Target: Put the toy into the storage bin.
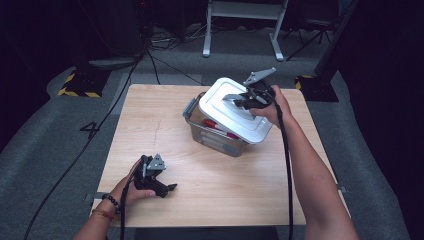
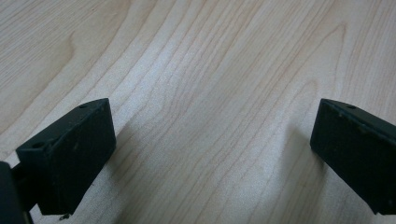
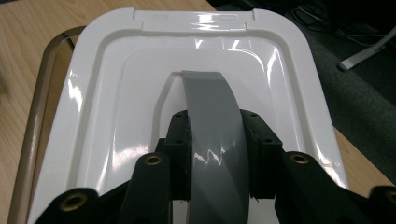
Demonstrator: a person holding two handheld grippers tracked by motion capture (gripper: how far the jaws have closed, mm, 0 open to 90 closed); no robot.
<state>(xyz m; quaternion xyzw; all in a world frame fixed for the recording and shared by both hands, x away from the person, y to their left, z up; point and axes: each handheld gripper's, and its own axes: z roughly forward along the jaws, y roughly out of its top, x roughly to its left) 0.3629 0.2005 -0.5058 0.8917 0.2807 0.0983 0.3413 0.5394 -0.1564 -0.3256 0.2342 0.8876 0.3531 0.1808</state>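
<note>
Two grippers: right gripper [image 3: 212, 154] pinching grey handle [image 3: 210, 116] of white lid [image 1: 235, 107], bin [image 1: 220, 140] unopened yet; left gripper [image 2: 210, 154] spread, idle on worktop [image 1: 225, 185].

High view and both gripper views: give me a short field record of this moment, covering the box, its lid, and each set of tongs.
box: clear storage box on the wooden table, far right part
lid: white lid on top of the box
handle: grey handle arched over the lid's middle
right tongs: right tongs shut on the grey handle
left tongs: left tongs open, nothing between them, low over bare wood near the front left
</note>
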